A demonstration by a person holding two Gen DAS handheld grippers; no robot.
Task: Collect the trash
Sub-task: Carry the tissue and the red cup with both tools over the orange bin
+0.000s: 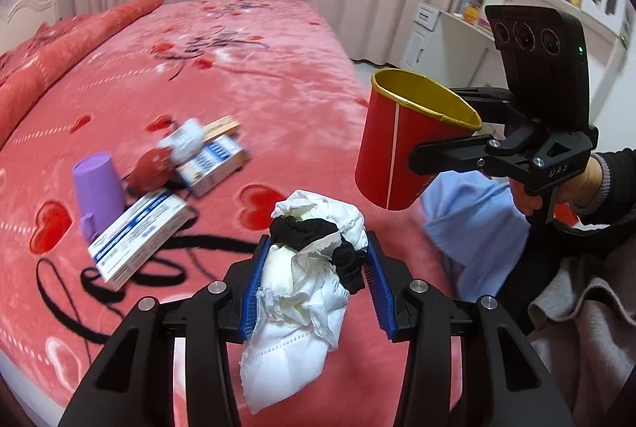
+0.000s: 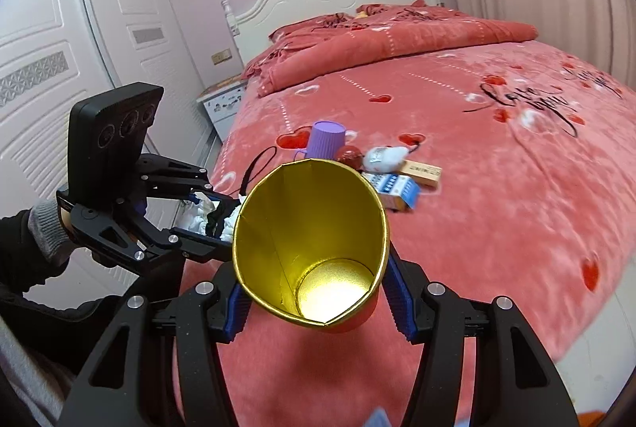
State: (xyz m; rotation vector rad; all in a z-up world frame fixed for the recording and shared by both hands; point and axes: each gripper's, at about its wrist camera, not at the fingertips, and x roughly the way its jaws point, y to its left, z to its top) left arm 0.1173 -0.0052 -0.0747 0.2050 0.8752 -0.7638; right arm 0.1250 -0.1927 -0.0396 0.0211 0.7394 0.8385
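The tissue wad [image 1: 306, 292] could fall back onto the bed [image 1: 278, 41]; it is soft and floppy, and a loose tail hangs down below the pads, so I think it might slip out or catch on the rim of the red cup [image 1: 401, 148] and miss the hole; the cup could also tip or get squashed, because it is only paper and it is being held by its sides; if the two hands wobble, the wad may bump the cup and knock it crooked.

The left gripper [image 1: 314, 288] is pinched on the tissue wad, with the blue pads pressing both its sides; the right gripper [image 2: 314, 292] is pinched on the red cup, one pad on each side, with the open top leaning toward the wad.

The wad sits up in the air, just beside the red cup on its left and a bit lower than the rim; it is white crumpled paper with something black tangled in it.

The red cup is shiny gold inside [image 2: 314, 228] and looks empty; past the cup, down on the bed, lie more things: a purple cup [image 1: 97, 188], some small boxes [image 1: 135, 240] and other bits, all well away from the red cup.
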